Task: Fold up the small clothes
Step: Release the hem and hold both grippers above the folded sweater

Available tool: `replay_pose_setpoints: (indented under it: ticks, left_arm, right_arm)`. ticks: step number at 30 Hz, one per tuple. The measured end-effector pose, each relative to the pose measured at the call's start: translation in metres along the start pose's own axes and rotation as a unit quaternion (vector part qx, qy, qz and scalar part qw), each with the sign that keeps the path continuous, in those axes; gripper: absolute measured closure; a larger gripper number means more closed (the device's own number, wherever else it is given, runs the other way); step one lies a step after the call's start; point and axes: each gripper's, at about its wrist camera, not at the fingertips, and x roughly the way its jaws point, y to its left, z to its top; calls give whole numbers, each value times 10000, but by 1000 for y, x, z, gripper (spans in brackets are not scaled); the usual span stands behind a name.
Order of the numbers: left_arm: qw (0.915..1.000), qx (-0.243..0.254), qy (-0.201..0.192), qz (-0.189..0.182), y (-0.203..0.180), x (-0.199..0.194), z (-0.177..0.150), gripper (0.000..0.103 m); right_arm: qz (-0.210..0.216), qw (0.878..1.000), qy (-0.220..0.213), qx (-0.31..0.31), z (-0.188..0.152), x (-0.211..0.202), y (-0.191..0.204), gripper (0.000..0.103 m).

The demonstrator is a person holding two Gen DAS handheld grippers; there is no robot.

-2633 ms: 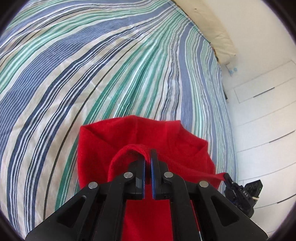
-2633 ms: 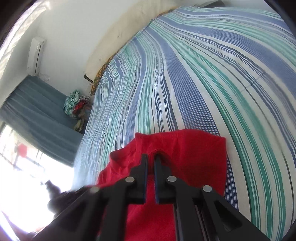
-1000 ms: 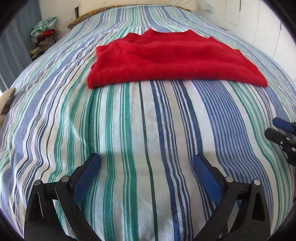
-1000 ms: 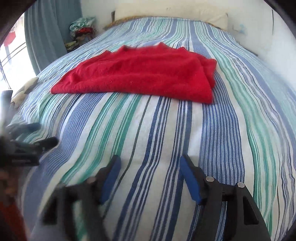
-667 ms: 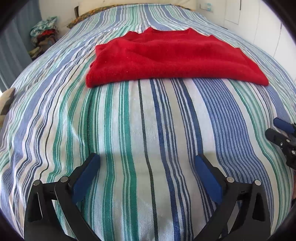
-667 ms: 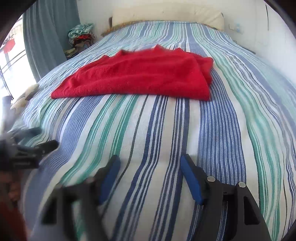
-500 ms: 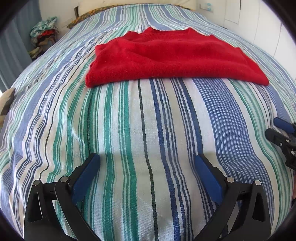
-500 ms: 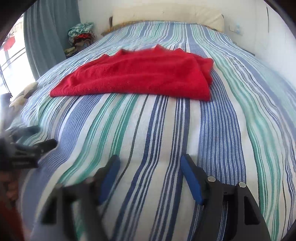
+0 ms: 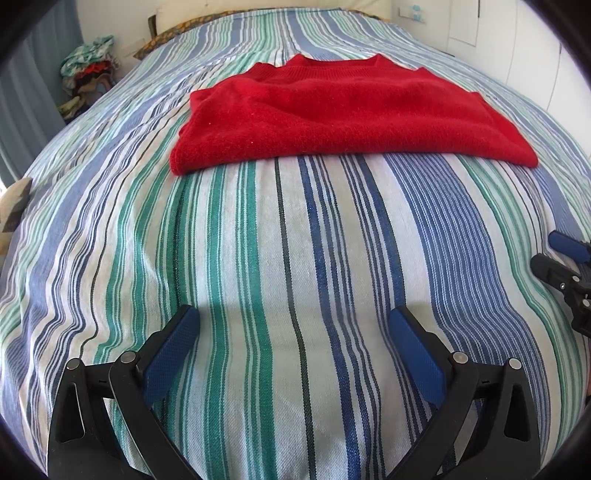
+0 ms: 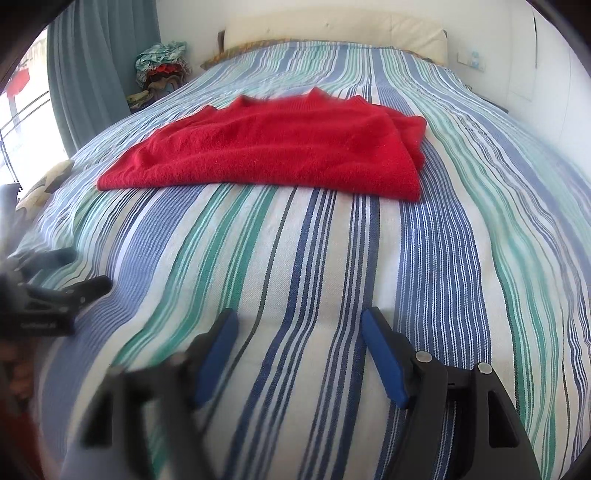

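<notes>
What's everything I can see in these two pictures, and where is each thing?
red sweater: one, red, folded, lying flat across the middle of the bed.
bedspread: one, striped blue, green and white, covering the bed.
headboard: one, cream, at the far end of the bed.
heap of clothes: one, mixed colours, beside the bed near the curtain.
curtain: one, grey-blue, far left by the window.
left tongs: one, black with blue pads, open, over bare bedspread.
right tongs: one, black with blue pads, open, empty.
</notes>
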Motion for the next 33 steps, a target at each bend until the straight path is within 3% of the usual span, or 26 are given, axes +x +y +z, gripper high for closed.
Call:
replay_pose_setpoints:
  ticks: [33]
  left_arm:
    - [10000,-1,-55,-63,1,-3,-2,1]
  right_arm:
    - [-74,9999,72,-37,1,1,1,31]
